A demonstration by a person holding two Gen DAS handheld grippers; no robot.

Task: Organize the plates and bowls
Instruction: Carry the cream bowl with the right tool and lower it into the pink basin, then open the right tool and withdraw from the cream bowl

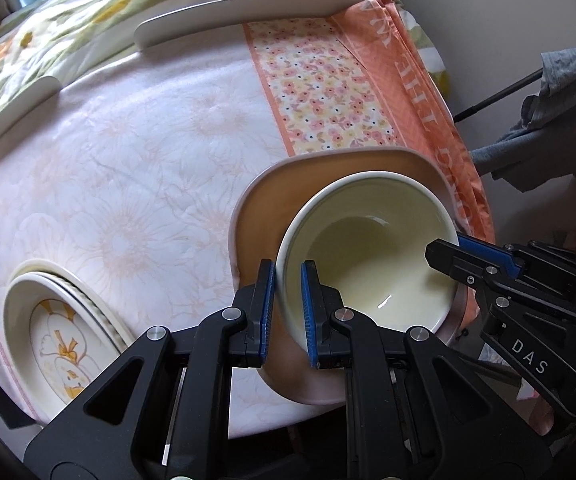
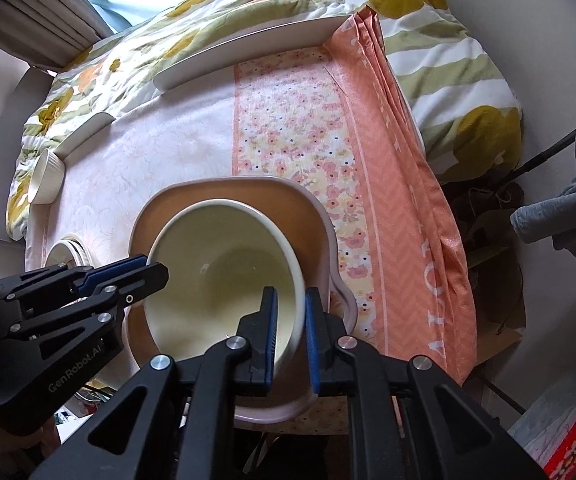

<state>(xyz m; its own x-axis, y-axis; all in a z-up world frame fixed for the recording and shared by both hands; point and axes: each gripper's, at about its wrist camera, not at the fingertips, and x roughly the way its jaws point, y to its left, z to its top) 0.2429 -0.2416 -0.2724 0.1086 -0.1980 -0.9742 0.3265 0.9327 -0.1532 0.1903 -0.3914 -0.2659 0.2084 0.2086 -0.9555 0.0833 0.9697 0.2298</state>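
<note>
Both hand-held grippers clenched on one cream bowl (image 1: 368, 256): left hand-held gripper (image 1: 288, 312) pinches the near-left wall, one pad inside and one outside; right hand-held gripper (image 2: 290, 320) does the same on the opposite wall. Bowl sits tilted over a tan, pale-rimmed plate (image 2: 223, 200) at the near edge of the table (image 1: 127, 160), which is covered by a pale floral cloth with an orange border. Cannot tell whether the bowl's base touches the plate or hangs just above it. Elsewhere: a stack of patterned plates (image 1: 59, 340) near-left, a ribbed white bowl (image 2: 45, 178) far-left, two white plates (image 2: 247, 56) along the far edge. Judged step: seating the bowl on the tan plate. To do it well, level the rim first, keep both hands moving together so neither grip twists the wall, centre it within the plate's raised rim, then free one side at a time. Risk: the plate overhangs the table edge slightly, so downward pressure on the near side could tip it.
</note>
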